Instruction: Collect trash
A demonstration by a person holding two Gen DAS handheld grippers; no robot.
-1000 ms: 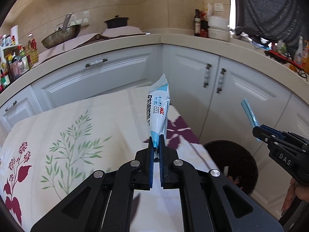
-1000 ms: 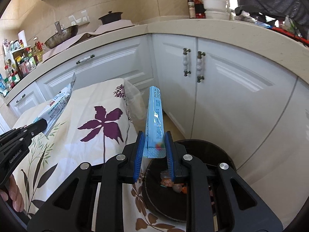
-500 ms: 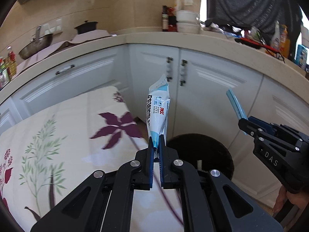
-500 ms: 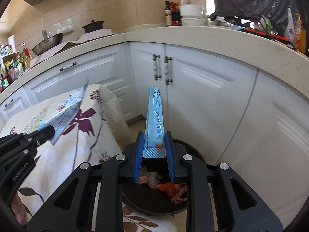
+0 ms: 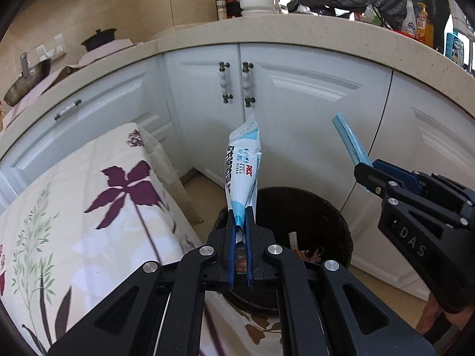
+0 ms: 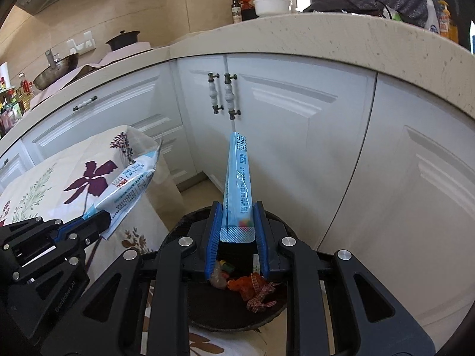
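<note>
My left gripper [image 5: 240, 216] is shut on a white and blue snack wrapper [image 5: 242, 166] that stands upright over the near rim of a dark round trash bin [image 5: 320, 207]. My right gripper [image 6: 237, 216] is shut on a long light-blue stick packet [image 6: 239, 178] and holds it above the same bin [image 6: 207, 311], which has red and coloured scraps inside. The right gripper [image 5: 363, 167] with its blue packet [image 5: 348, 139] shows at the right of the left wrist view. The left gripper [image 6: 102, 218] with its wrapper [image 6: 130, 190] shows at the left of the right wrist view.
A table with a floral cloth [image 5: 89, 207] stands left of the bin, its corner close to the rim. White cabinet doors [image 6: 297, 118] under a stone counter [image 6: 326, 38] curve behind the bin. Pots, bottles and a bowl stand on the counter.
Both grippers have moved right, off the table and over the trash bin, each still holding its wrapper. The bin now lies directly below them.
</note>
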